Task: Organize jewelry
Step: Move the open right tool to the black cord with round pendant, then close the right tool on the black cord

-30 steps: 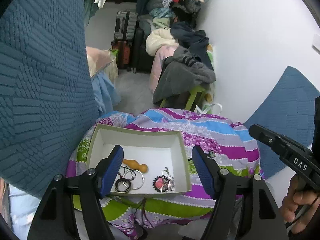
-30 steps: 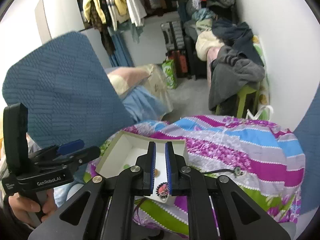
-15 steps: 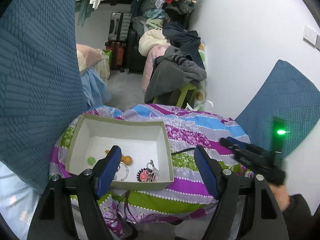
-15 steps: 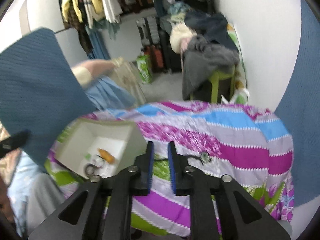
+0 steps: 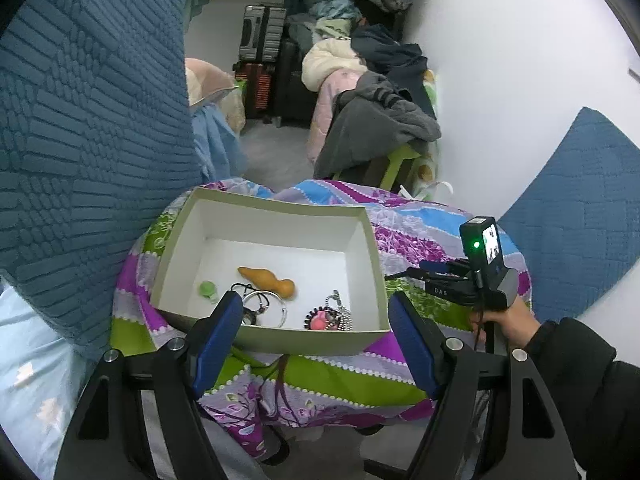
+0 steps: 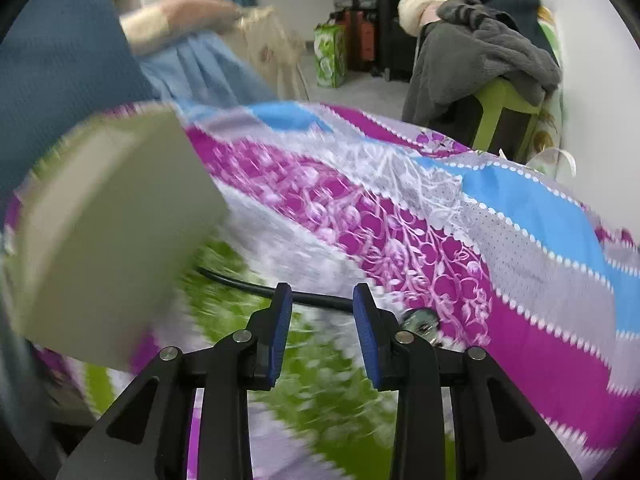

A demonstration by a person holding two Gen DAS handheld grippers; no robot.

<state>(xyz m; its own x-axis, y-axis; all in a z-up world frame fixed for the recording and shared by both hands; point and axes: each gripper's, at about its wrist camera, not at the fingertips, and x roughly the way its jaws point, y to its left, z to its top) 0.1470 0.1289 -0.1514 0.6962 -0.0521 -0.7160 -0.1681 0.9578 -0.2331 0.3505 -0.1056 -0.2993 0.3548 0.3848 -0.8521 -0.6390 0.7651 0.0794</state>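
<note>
Grippers over the jewelry box and a loose cord

The right gripper (image 6: 322, 300), jaws just opened partway and empty, hovered over a black cord (image 6: 240, 284) on the quilt (image 6: 400, 240); the left gripper (image 5: 314, 312) stood wide open before the box (image 5: 280, 338) holding a pendant (image 5: 320, 318).

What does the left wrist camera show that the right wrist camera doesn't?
Only the left wrist view looks into the box: an orange gourd-shaped piece, a green bead, rings and a pink pendant. It also shows the hand holding the other tool. Only the right wrist view shows the black cord between the open right gripper fingers, and a small charm. Both show the box and the patterned cloth.
</note>
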